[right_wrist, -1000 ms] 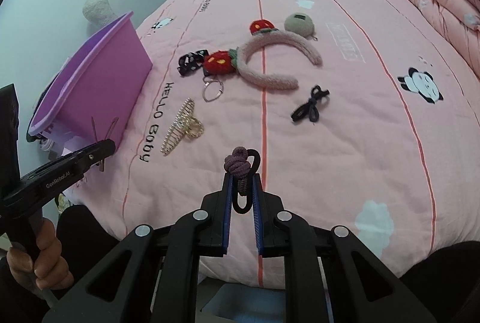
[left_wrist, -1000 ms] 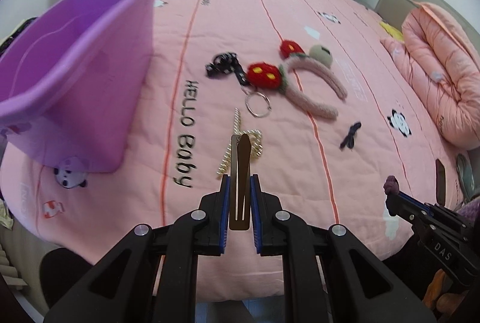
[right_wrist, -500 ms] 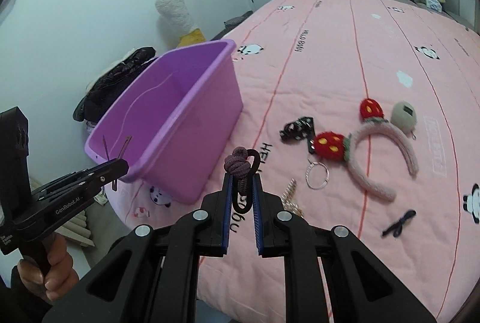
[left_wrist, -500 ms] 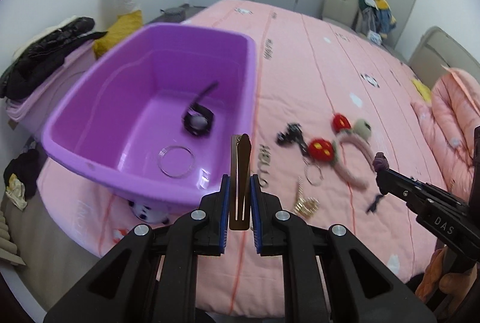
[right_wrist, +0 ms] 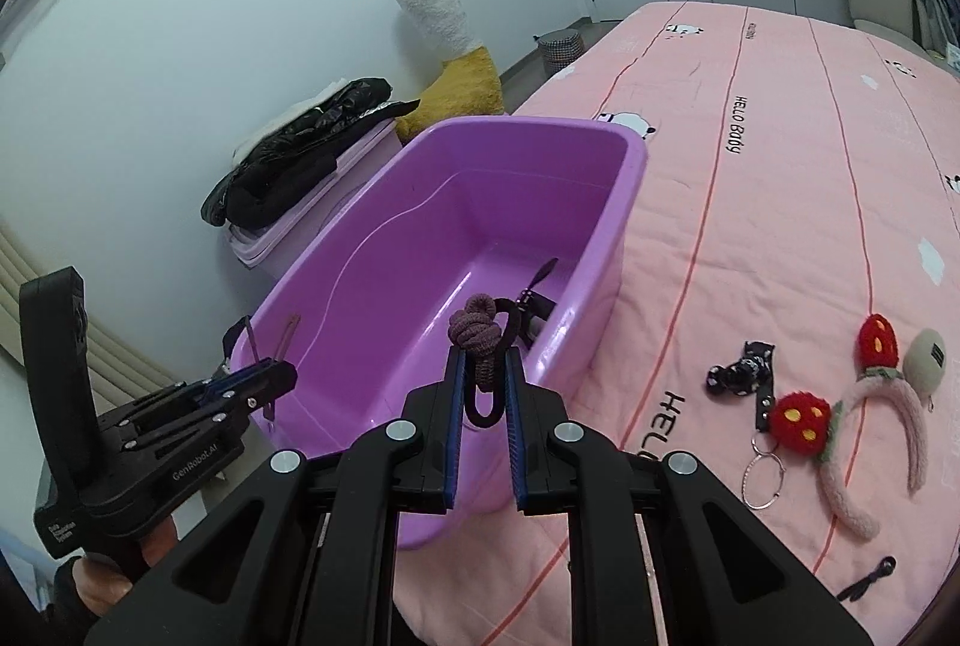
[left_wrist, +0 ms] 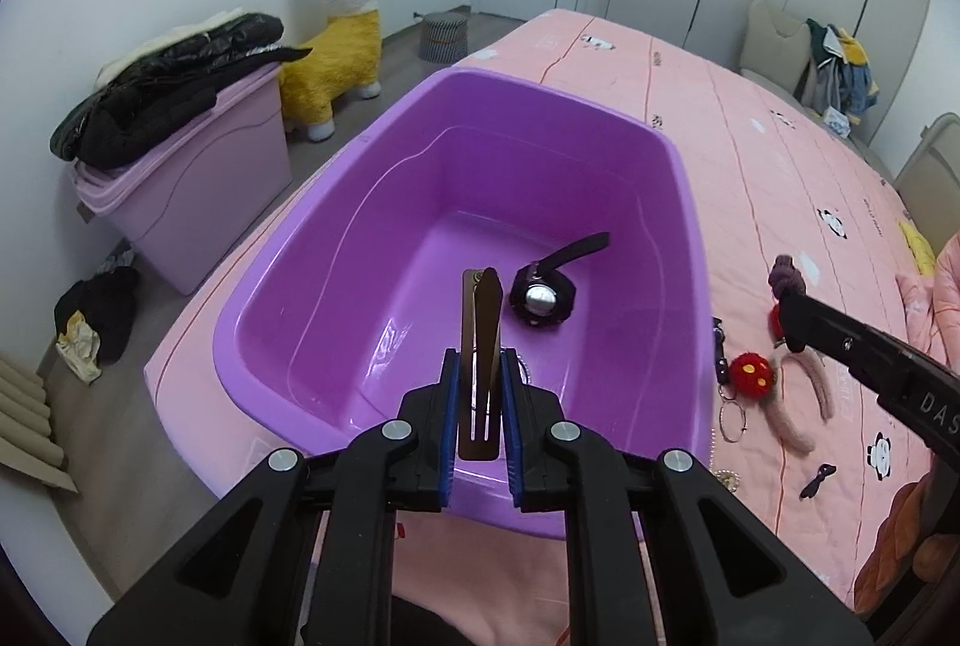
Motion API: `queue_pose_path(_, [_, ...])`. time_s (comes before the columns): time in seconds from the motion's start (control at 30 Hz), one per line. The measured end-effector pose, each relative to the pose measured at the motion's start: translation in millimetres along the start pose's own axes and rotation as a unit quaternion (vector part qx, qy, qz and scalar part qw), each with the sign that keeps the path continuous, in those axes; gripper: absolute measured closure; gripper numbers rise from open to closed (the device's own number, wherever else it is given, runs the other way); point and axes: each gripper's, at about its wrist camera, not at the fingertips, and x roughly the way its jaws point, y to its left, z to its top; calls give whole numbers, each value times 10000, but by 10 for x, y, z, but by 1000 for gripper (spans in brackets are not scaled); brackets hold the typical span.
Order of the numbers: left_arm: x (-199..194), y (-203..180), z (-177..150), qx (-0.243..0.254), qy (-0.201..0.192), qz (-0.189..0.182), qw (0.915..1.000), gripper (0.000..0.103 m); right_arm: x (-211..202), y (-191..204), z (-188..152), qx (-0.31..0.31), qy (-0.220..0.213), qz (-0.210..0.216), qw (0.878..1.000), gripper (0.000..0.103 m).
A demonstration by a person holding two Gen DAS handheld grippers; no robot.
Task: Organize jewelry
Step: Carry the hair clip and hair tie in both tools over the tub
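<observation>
With the left gripper (left_wrist: 480, 394) clamped on a brown hair clip (left_wrist: 479, 340) above the purple tub (left_wrist: 672, 148) (the right gripper (right_wrist: 483, 388) pinches a hair tie (right_wrist: 477, 340)), each should open only when over the tub's floor.

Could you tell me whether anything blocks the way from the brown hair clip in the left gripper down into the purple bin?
Nothing visible does. The hair clip hangs over the open bin; below lies only a black watch, off to one side.
</observation>
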Motion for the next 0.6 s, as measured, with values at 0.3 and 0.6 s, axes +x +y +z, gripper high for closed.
queue_pose_path(0.3, [274,167,105,-196,270,9,9994,90,565,211,291,-217,490,72,9985,90])
queue_pose_path(0.6, [516,214,175,-279,468,136,9984,90,1071,260,358,-173,962,22,9952,90])
